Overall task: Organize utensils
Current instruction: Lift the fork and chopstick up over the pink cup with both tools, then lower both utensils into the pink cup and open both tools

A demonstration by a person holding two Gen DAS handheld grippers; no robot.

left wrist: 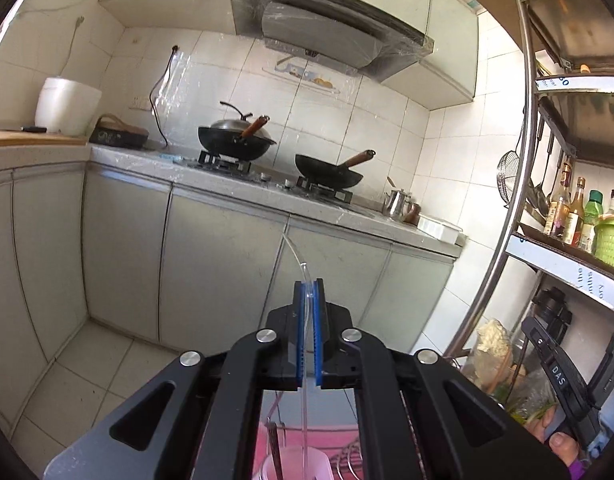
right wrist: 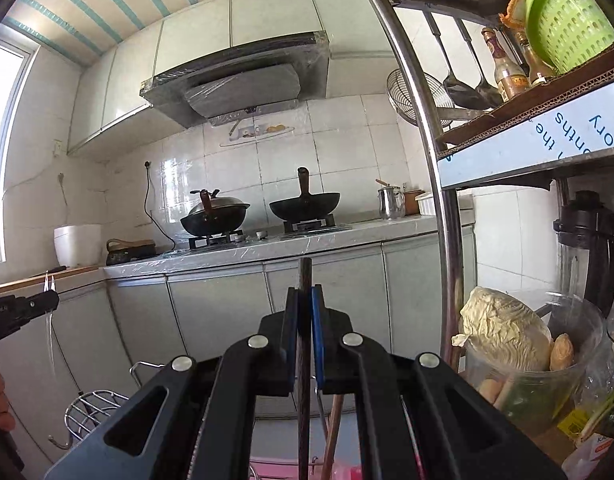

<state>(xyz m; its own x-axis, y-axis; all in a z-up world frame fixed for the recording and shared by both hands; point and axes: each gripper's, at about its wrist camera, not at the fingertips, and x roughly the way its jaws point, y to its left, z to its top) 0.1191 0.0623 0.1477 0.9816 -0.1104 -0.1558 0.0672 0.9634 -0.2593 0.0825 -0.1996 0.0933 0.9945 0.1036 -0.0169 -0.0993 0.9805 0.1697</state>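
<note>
Both utensils are up in the air, so steadiness matters now: I'd keep each one near vertical and lower it tip-first into its holder, not swing it across the cluttered shelf rack at three o'clock.

The left hand-held gripper is clamped on a clear, thin utensil, possibly a straw or plastic stick, rising toward twelve o'clock and hanging below the jaws. The right hand-held gripper is pinched tight on a dark chopstick-like stick, upright.

Containers, big to small: the clear jar at four o'clock holds a cabbage and other vegetables. The pink cup at six o'clock holds a dark utensil. The wire rack at eight o'clock looks bare, though only part of it shows.
</note>
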